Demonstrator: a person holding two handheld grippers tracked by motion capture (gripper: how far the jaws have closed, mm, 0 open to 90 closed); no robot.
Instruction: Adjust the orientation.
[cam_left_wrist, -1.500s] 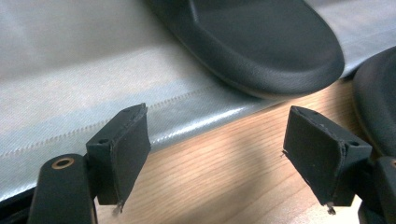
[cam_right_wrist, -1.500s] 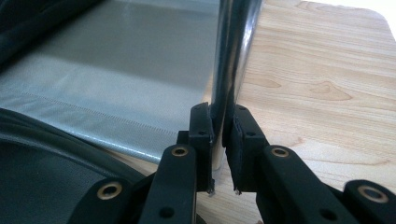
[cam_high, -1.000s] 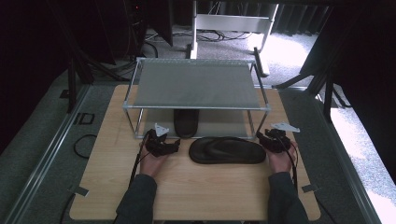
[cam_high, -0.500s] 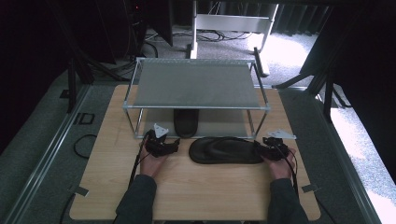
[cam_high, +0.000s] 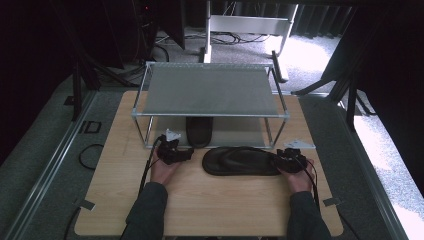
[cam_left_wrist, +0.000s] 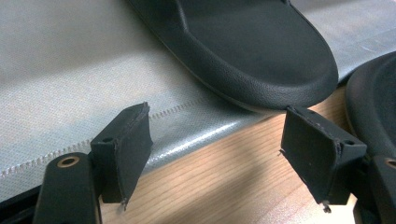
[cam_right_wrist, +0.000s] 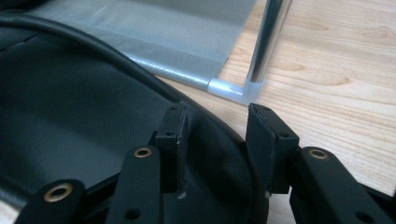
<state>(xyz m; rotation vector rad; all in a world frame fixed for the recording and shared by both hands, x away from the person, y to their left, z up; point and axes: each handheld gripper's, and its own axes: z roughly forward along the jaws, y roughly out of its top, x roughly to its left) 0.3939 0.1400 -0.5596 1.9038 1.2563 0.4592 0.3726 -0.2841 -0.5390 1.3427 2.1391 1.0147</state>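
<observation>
Wooden table (cam_high: 200, 200), rack (cam_high: 210, 90) at back. Slipper (cam_high: 242, 161) lies in front; R gripper (cam_high: 284, 159) jaws closing astride its edge, L gripper (cam_high: 189, 153) open, empty. Next: squeeze firmly, lift toward rack.

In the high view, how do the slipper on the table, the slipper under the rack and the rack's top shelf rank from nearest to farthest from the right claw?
From the right claw:
1. Slipper on the table: its end lies at the claw.
2. Slipper under the rack: farther left, on the lower shelf.
3. Rack's top shelf: behind, raised.
</observation>
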